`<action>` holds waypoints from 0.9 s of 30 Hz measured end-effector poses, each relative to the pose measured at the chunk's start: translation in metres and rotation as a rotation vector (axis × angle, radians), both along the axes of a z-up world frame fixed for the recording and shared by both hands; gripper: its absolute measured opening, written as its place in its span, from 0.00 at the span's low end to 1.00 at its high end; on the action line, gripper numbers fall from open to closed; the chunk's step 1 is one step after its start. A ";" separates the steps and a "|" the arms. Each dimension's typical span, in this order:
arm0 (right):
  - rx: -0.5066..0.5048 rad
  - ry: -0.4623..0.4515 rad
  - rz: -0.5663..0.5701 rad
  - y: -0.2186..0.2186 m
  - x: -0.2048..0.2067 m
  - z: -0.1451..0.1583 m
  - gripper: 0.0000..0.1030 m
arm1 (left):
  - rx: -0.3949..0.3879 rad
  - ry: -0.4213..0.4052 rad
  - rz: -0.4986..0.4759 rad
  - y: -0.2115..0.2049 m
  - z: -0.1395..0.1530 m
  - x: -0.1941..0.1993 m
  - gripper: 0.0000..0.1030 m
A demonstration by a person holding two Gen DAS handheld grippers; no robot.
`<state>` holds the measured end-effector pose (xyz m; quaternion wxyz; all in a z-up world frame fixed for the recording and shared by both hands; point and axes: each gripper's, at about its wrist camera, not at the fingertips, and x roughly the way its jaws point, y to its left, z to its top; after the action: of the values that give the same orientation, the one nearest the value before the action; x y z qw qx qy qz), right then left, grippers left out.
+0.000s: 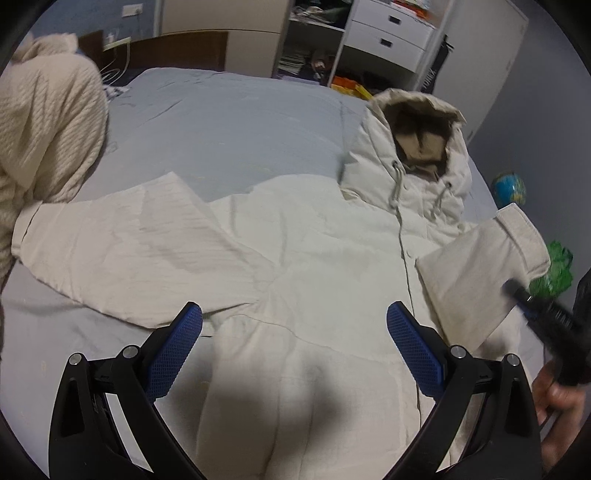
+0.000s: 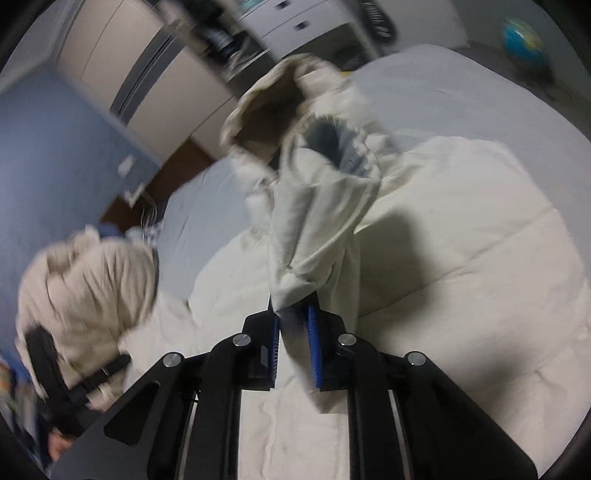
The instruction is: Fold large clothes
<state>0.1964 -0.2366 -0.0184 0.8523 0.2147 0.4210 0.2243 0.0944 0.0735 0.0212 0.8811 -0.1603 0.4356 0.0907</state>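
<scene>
Coat point(image 1: 295, 258) lies flat on bed point(image 1: 221, 122), front up. Hood point(image 1: 417, 144) at far right end of coat, toward shelves point(image 1: 317, 40) and drawers point(image 1: 388, 33) behind bed. One sleeve point(image 1: 122, 236) spread out left across bed. Other sleeve point(image 1: 484, 258) raised above coat's right side, its cuff end between fingers of right gripper point(image 2: 293, 325). Left gripper point(image 1: 294, 325) over coat's lower body, fingers apart, either side of it. Globe point(image 1: 509, 188) right of bed, beyond raised sleeve.
</scene>
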 end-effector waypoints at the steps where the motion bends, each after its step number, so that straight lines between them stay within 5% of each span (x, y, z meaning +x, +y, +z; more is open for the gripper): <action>1: -0.019 -0.008 0.017 0.011 -0.003 0.001 0.11 | -0.009 -0.001 0.010 0.004 0.000 -0.001 0.93; 13: -0.247 0.014 0.247 0.120 -0.031 -0.025 0.11 | -0.098 0.029 0.112 0.045 -0.009 -0.012 0.93; 20: -0.315 0.093 0.276 0.136 -0.040 -0.058 0.12 | -0.133 0.047 0.171 0.071 -0.016 -0.021 0.93; 23: -0.336 0.110 0.307 0.137 -0.041 -0.063 0.22 | -0.144 0.051 0.183 0.076 -0.019 -0.023 0.93; 25: -0.320 0.117 0.335 0.138 -0.043 -0.062 0.44 | -0.147 0.058 0.187 0.077 -0.021 -0.023 0.93; 26: -0.296 0.110 0.353 0.138 -0.045 -0.060 0.65 | -0.151 0.062 0.189 0.078 -0.022 -0.023 0.93; 27: -0.287 0.091 0.359 0.138 -0.047 -0.056 0.71 | -0.155 0.062 0.188 0.077 -0.022 -0.023 0.93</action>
<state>0.1495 -0.0987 -0.0748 0.8008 0.0229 0.5179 0.3000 0.0715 0.1510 -0.0007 0.8398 -0.2649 0.4516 0.1439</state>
